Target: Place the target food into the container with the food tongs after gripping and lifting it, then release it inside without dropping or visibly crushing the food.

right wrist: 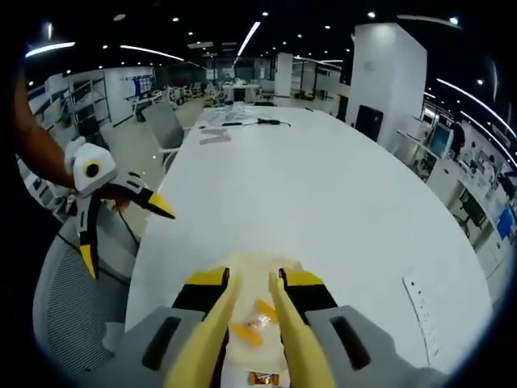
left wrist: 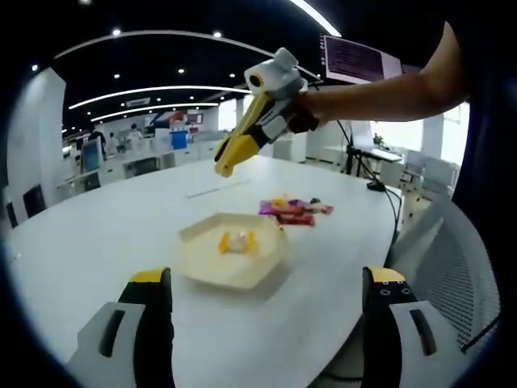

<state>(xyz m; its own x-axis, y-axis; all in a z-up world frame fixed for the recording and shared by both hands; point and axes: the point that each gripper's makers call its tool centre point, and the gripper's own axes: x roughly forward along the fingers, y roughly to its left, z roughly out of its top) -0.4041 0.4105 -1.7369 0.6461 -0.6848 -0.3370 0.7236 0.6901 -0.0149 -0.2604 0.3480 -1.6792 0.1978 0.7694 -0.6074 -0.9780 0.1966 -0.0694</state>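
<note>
A cream hexagonal tray (left wrist: 199,260) (right wrist: 254,261) sits on the white table, and in it lies a wrapped sweet with yellow ends (left wrist: 237,241) (right wrist: 252,326). My right gripper (left wrist: 224,166) (right wrist: 252,279) hangs well above and behind the tray, shut on yellow food tongs (left wrist: 242,133) (right wrist: 212,331). The tong tips stand slightly apart with nothing between them. My left gripper (left wrist: 266,279) (right wrist: 127,237) is open and empty, its jaws wide apart on the near side of the tray.
Several wrapped sweets (left wrist: 295,210) lie loose on the table beyond the tray. A grey mesh chair (left wrist: 460,275) (right wrist: 65,307) stands at the table's edge. A person's forearm (left wrist: 380,93) holds the right gripper. Cables (right wrist: 250,121) lie at the table's far end.
</note>
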